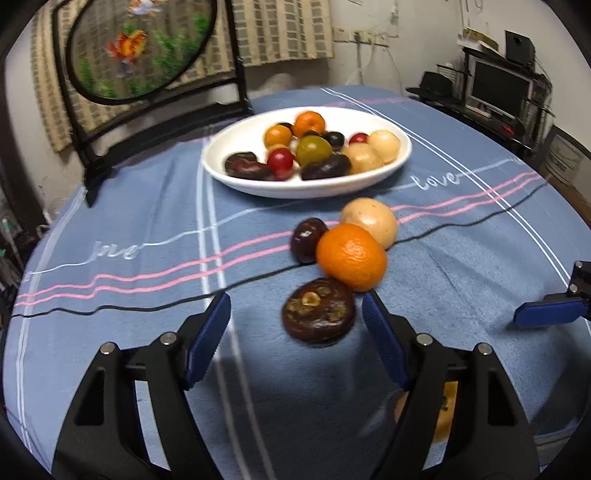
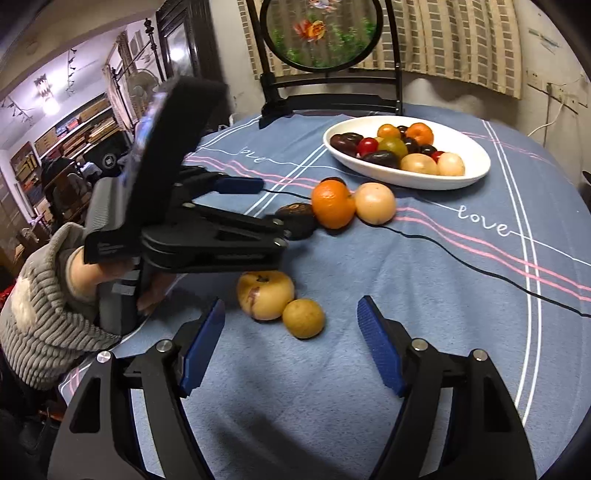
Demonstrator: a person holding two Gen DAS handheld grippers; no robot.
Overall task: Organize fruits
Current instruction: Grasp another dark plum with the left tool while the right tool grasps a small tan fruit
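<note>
A white oval plate holds several fruits. In front of it on the blue cloth lie an orange, a pale round fruit, a dark plum and a flat dark brown fruit. My left gripper is open, its jaws on either side of the brown fruit, which still rests on the cloth. My right gripper is open, just short of a small yellow-brown fruit and a larger yellow fruit.
A framed round goldfish screen stands behind the plate. A thin black cable runs across the cloth. The left gripper's body and the hand holding it fill the left of the right wrist view.
</note>
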